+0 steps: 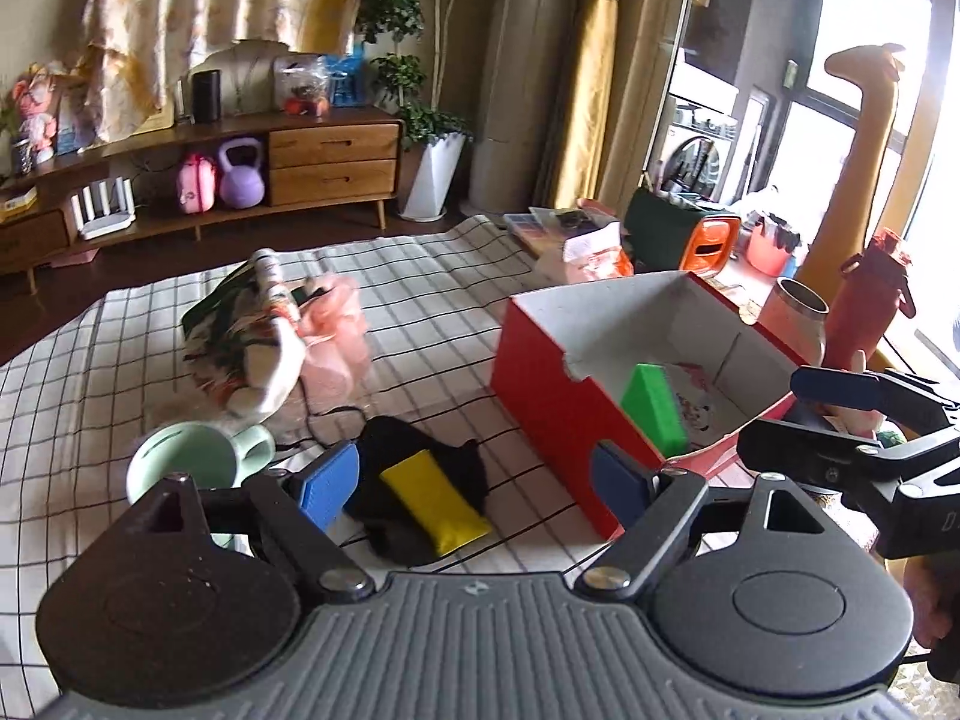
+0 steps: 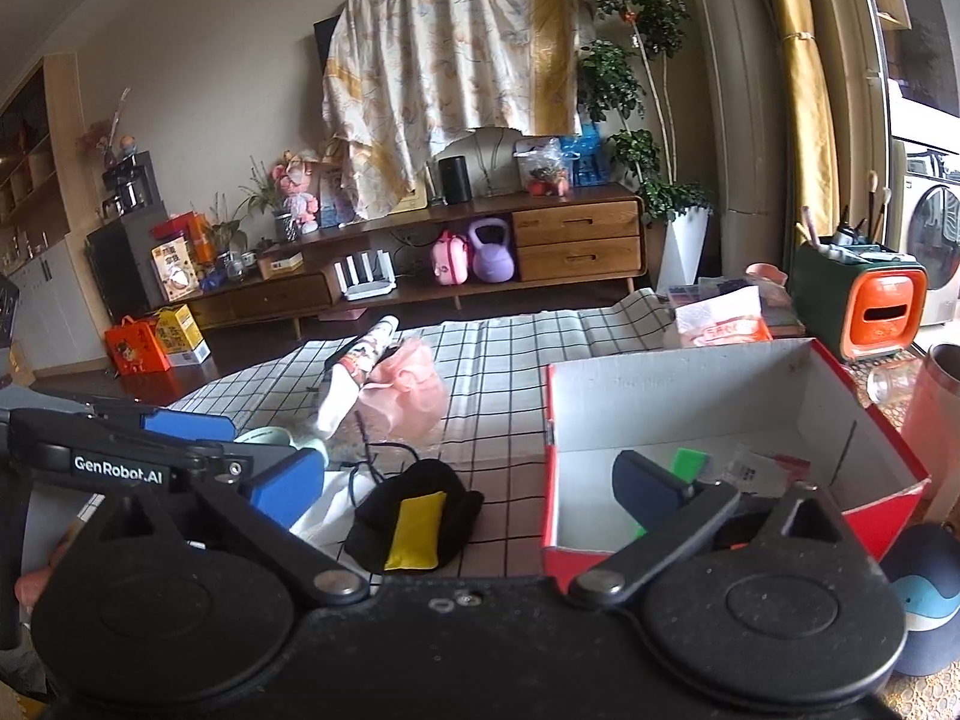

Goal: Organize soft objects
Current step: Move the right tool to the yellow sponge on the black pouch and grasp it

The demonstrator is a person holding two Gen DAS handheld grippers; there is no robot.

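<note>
A checked cloth (image 1: 420, 276) covers the table, and on it an open cardboard box (image 1: 558, 396) stands to the right with a wedge-shaped block (image 1: 654, 408) inside. Left of the box a small beanbag (image 1: 435, 501) lies on top of a dark cloth (image 1: 420, 456); further left sits a mug (image 1: 186, 462), and behind these lies a heap of soft fabric items (image 1: 282, 342). Beyond the table, a low sideboard (image 2: 480, 252) runs along the far wall, with a potted plant (image 2: 678, 204) at its right end.

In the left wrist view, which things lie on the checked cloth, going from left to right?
Mint green mug → floral and pink soft pile → black cloth with the yellow beanbag on it → red box, with a green block inside.
</note>
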